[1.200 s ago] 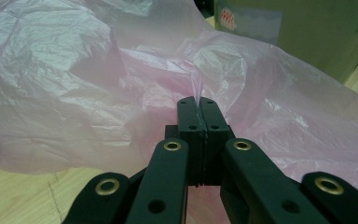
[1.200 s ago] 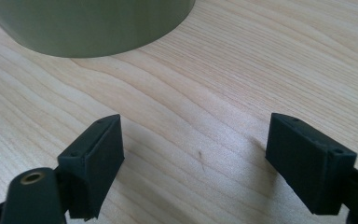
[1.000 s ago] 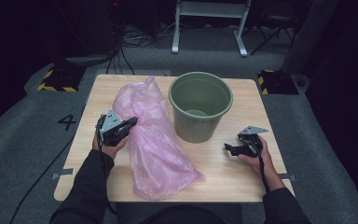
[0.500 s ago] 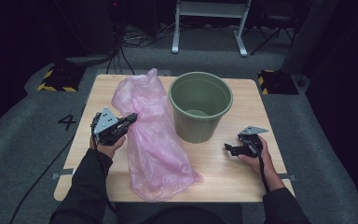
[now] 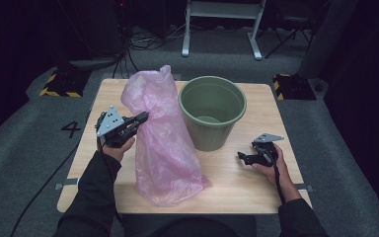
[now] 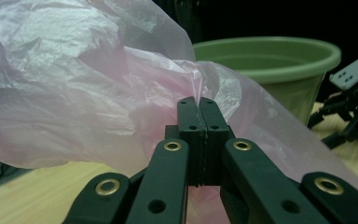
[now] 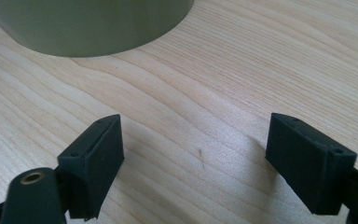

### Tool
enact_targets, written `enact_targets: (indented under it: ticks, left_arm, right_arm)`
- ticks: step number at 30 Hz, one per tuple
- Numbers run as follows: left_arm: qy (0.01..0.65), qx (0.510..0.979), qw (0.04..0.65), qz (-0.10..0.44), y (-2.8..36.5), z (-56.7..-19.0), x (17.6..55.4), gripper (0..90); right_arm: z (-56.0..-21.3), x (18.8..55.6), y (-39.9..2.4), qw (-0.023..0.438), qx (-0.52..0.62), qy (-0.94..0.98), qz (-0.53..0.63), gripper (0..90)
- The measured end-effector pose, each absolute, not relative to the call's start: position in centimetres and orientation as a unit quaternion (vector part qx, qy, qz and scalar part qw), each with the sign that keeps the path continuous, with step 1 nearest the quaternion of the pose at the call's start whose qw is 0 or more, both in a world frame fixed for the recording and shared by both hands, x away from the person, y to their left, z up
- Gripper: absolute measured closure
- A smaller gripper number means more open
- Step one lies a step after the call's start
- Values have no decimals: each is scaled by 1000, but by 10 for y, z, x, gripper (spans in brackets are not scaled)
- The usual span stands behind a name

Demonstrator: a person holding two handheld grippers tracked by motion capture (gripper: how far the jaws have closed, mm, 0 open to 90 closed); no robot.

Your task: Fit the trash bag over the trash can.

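A pink plastic bag drapes down the left half of the wooden table, its upper part lifted off the surface. My left gripper is shut on a fold of the bag, the thin film pinched between its jaws at the bag's left side. A green plastic bucket stands upright and looks empty just right of the bag; its rim shows behind the film. My right gripper rests open low over the table at the right, in front of the bucket's base, with only bare wood between its fingers.
The table's right edge lies close beyond my right hand. Grey carpeted floor surrounds the table, with cables and a metal stand behind it. My other gripper shows at the right of the left gripper view.
My left gripper has lifted and pulled the bag's upper part up, so the bag stands taller and has shifted slightly right. The right gripper has stayed in place.
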State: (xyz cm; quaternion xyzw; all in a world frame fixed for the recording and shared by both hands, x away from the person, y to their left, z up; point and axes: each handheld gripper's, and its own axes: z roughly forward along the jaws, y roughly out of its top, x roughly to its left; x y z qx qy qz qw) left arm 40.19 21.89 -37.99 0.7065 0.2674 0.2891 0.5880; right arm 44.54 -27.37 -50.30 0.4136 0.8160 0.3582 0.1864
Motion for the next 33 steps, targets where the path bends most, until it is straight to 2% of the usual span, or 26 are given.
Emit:
enact_targets:
  ticks: [7, 15, 33]
  left_arm:
    - [252, 697, 602, 296, 223, -365, 396, 895]
    - [235, 687, 630, 275, 223, -355, 395, 895]
    - [156, 700, 663, 216, 168, -327, 406, 896]
  right_arm:
    - [-503, 445, -274, 187, 414, 816, 358, 191]
    - [-503, 445, -274, 186, 414, 816, 358, 191]
    - [-503, 445, -274, 186, 413, 816, 358, 192]
